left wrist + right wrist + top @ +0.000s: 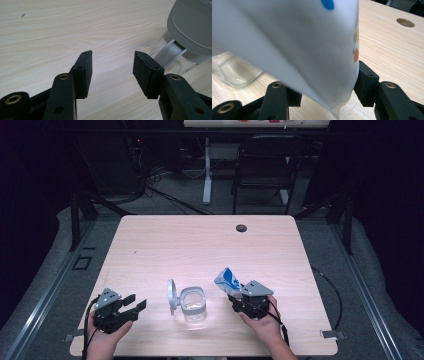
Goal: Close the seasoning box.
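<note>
A clear glass jar point(192, 304) stands near the table's front middle, with its grey hinged lid point(172, 295) swung up on its left side. My right gripper point(235, 295) is shut on a white and blue pouch point(228, 279), holding it just right of the jar; in the right gripper view the pouch point(294, 45) sits between both pads, with the jar point(234, 71) behind it at left. My left gripper point(136, 302) rests open at the front left, jaws empty. In the left gripper view the gripper point(112, 67) points at bare wood, the lid point(192, 25) at upper right.
The light wooden table point(200, 245) has a round cable hole point(241, 228) near its far edge. A chair and a desk leg stand on the floor beyond the table. Cables trail from both grippers off the front edge.
</note>
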